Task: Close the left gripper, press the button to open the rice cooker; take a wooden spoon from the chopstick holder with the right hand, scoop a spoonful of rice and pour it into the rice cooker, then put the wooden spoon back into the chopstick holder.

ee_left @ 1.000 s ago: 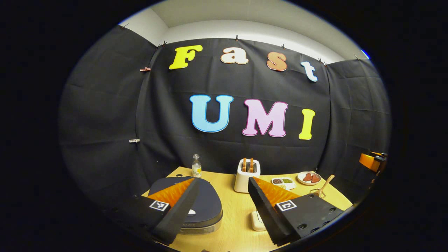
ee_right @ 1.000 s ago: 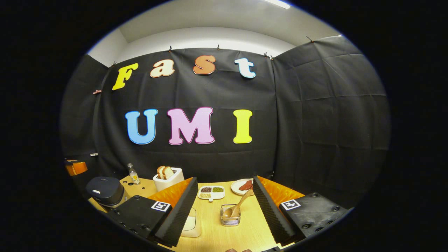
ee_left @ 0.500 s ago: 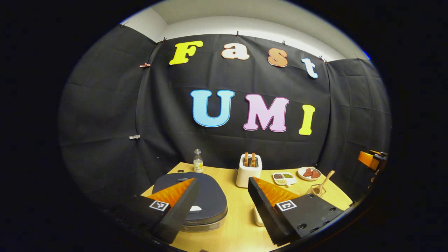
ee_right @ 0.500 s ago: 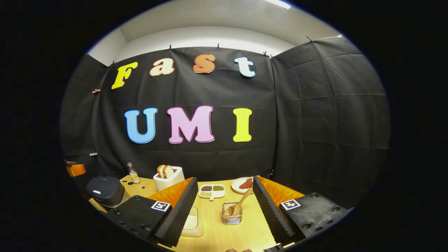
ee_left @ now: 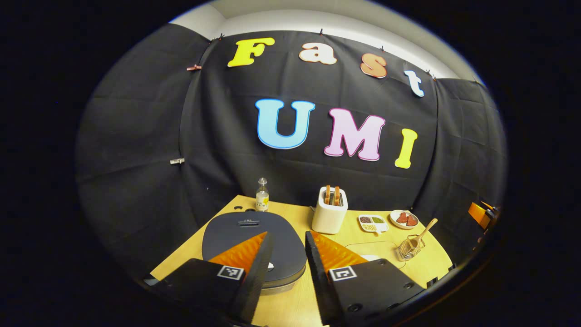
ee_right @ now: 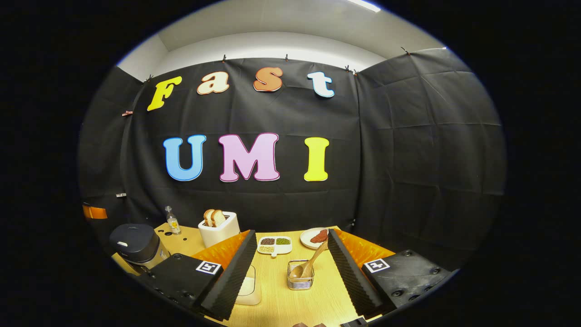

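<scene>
Left gripper view: the left gripper (ee_left: 289, 236) is hovering above the front of the rice cooker (ee_left: 236, 229), its two fingers standing a narrow gap apart, holding nothing and touching nothing. The cooker's dark lid is lying flat and shut, and a small pale button (ee_left: 270, 265) is peeking out between the fingers at the lid's front edge. The cooker is sitting on the wooden table (ee_left: 354, 238). Behind it a small glass bottle (ee_left: 262, 200) is standing upright near the cloth wall, and a white toaster (ee_left: 330, 216) with two slices in its slots is standing to the right. Farther right are lying a divided dish of grains (ee_left: 372, 222) and a plate of red pieces (ee_left: 404, 219). The wire chopstick holder (ee_left: 410, 250) is sitting near the table's right edge, the wooden spoon (ee_left: 424, 229) leaning out of it, handle up and to the right

Right gripper view: the right gripper (ee_right: 288, 240) is hanging with its fingers wide apart, empty, framing the chopstick holder (ee_right: 300, 281) and the wooden spoon (ee_right: 310, 265), which are standing between and beyond the fingertips, untouched. The rice cooker (ee_right: 135, 242) is standing far left, lid down, well apart from the holder. A pale flat container (ee_right: 248, 287) is lying beside the left finger
</scene>
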A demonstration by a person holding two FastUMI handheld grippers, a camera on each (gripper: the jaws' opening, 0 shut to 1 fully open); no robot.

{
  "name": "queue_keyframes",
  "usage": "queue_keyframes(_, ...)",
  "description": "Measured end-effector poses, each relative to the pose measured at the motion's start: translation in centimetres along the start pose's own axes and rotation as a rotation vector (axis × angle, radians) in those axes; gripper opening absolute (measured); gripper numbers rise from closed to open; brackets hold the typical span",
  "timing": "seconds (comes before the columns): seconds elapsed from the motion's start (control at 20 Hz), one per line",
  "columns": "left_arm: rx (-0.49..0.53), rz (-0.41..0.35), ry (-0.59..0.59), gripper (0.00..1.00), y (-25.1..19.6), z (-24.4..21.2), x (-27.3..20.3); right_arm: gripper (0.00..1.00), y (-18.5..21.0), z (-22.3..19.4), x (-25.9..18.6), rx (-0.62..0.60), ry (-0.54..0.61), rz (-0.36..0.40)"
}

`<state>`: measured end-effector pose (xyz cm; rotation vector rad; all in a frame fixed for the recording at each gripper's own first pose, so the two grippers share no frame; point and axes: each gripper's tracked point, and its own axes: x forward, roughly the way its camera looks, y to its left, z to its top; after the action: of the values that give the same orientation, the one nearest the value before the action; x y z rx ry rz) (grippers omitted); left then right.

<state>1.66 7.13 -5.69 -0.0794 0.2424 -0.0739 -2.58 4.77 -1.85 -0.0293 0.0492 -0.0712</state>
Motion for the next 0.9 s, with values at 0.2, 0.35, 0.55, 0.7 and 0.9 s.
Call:
queue_keyframes(0.2, -0.05, 0.005, 0.09, 0.3, 1.4, -1.8, 1.4, 0.98, -0.5, -0.7, 0.3, 0.006, 0.012, -0.011)
queue_keyframes(0.35, -0.076, 0.025, 0.134, 0.14, 2.6, -3.0, 2.5, 0.98, -0.8, -1.1, 0.5, 0.008, 0.02, -0.018)
queue_keyframes(0.55, -0.105, 0.028, 0.189, 0.06, 3.3, -4.9, 3.9, 0.98, -1.0, -2.5, 0.4, 0.029, 0.062, -0.022)
queue_keyframes(0.7, -0.111, 0.028, 0.255, 0.06, 3.6, -6.8, 4.8, 0.98, -1.0, -3.2, 0.4, 0.026, 0.079, -0.023)
queue_keyframes(0.9, -0.129, 0.042, 0.296, 0.06, 4.0, -8.1, 5.6, 0.98, -1.0, -3.6, 0.7, 0.031, 0.093, -0.018)
